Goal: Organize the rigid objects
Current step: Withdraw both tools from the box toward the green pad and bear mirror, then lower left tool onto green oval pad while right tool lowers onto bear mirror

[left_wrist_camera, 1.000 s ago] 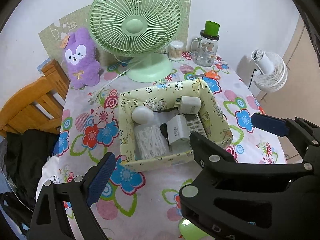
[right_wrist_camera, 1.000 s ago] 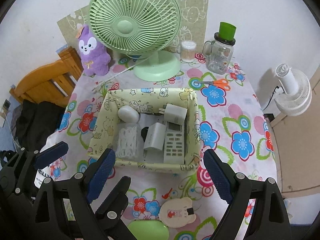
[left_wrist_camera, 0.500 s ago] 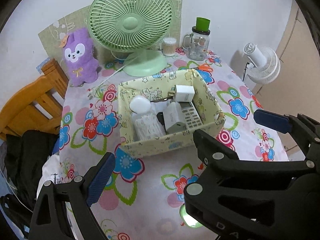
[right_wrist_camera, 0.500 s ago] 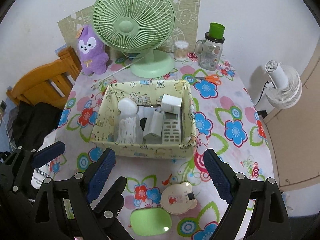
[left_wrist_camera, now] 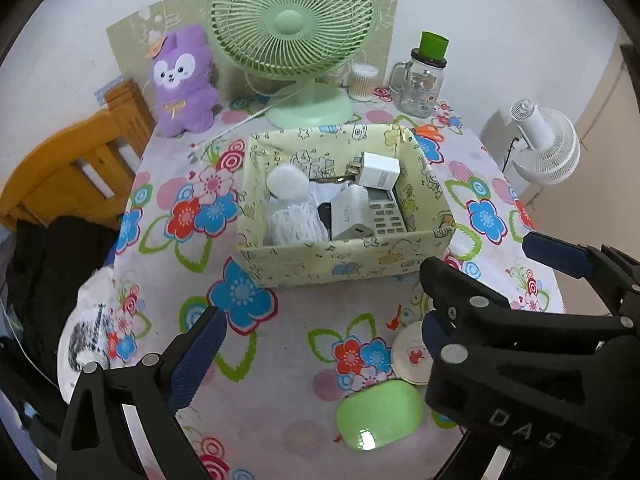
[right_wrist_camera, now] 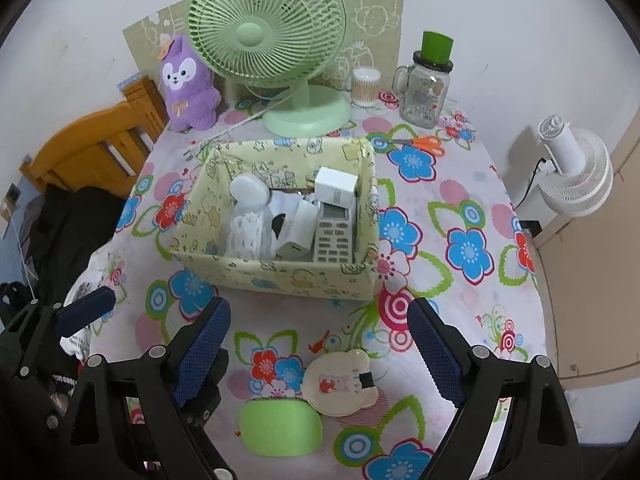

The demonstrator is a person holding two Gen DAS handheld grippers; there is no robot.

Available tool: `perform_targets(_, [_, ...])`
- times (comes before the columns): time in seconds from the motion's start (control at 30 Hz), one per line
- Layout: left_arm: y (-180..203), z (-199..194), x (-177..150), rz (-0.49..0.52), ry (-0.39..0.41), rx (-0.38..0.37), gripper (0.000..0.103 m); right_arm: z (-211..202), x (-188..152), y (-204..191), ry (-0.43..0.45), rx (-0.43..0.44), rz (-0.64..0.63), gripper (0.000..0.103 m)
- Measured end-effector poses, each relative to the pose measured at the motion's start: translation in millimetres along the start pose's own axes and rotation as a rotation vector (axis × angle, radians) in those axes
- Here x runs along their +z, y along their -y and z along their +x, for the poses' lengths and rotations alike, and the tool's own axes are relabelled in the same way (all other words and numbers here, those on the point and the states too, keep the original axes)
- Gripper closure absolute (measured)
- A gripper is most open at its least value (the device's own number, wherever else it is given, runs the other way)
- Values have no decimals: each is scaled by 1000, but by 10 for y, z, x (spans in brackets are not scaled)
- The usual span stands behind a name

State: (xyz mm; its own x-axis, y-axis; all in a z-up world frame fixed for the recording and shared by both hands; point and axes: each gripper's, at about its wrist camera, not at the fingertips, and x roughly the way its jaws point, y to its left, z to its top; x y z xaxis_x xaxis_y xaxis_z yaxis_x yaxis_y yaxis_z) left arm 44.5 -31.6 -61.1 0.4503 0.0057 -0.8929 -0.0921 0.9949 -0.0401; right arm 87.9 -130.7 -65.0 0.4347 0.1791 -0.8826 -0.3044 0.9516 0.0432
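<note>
The right gripper (right_wrist_camera: 318,344) is hanging released above the cream bear-shaped compact (right_wrist_camera: 340,384) lying beside the green oval case (right_wrist_camera: 280,426) on the floral-clothed bench (right_wrist_camera: 460,208). The left gripper (left_wrist_camera: 316,320), empty, is opening. Straddling the compact squarely should help before carrying it to the yellow patterned box (right_wrist_camera: 280,274).

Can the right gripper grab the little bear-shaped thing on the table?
Probably yes. The right gripper is open and empty, and the bear-shaped case lies uncovered just below it, touching only the green case.
</note>
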Motion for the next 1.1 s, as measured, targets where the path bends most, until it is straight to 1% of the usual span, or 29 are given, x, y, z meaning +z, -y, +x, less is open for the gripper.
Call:
perform_targets(0.17, [65,64,-75,-45,-21,7,3,55,-39,114,-22,13,-17,11])
perform_targets(0.23, [89,94,-106,-61,-27,8,0,78,-58,148,-29,25,-32,11])
perform_targets(0.37, [128,147,-190,-90,-20,16,0,118,-109,186,-23,28,-75,11])
perform_targets(0.5, [153,230,-282,-118,-29,30,0,197,-188,260,-32,42,-80,5])
perform_targets(0.77, [179,422,-505,-177,-63,44,0,417,-345,353,-80,60,-92,4])
perform_targets(1.1, [215,613,-689,-210,-93,54,0,594,-475,372,-88,77,-133,4])
